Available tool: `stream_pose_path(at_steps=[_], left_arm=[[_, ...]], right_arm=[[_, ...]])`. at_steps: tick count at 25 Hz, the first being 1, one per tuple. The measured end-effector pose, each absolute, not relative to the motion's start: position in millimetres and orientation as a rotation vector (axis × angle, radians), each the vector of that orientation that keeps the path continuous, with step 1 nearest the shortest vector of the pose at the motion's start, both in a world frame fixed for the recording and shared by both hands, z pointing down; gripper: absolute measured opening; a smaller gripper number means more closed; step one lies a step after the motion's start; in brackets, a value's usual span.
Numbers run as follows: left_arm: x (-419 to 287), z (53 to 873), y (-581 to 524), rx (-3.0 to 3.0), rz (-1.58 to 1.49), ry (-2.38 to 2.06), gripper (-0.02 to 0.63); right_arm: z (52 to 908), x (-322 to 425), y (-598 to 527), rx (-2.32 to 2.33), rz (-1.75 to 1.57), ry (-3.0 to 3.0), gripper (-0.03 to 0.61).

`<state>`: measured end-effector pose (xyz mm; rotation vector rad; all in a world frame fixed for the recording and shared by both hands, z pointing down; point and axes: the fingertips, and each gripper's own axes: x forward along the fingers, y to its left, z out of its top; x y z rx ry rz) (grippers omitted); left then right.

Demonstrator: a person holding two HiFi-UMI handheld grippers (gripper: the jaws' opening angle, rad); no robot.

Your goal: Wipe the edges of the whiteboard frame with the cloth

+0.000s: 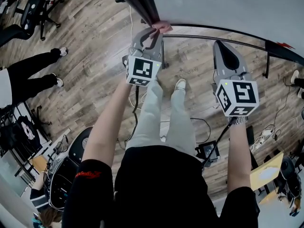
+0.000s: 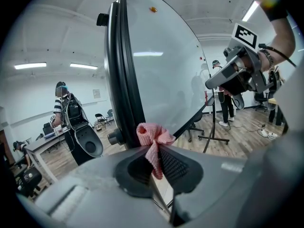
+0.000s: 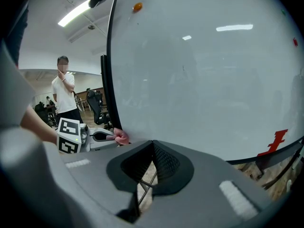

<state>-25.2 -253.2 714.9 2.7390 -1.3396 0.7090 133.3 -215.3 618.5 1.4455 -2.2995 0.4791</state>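
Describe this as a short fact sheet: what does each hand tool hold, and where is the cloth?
Left gripper: shut on the pink cloth
Cloth position: at the whiteboard's black frame edge
Right gripper: shut, holding nothing, pointed at the white board surface
Floor: wood planks
Onlooker: stands beyond the board, white shirt

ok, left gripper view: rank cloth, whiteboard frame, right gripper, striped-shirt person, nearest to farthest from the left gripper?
1. cloth, clamped in the jaws, centre.
2. whiteboard frame, just behind it, centre-left.
3. right gripper, upper right.
4. striped-shirt person, far left background.
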Motion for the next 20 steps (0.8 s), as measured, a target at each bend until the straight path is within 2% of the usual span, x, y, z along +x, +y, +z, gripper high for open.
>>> stream_pose_path(at_steps=[20], left_arm=[[-20,721,-250,2.727,0.669,-1.344,0.021]], right_arm=[[634,126,-209,1.422,0.532,-2.301,0.002]])
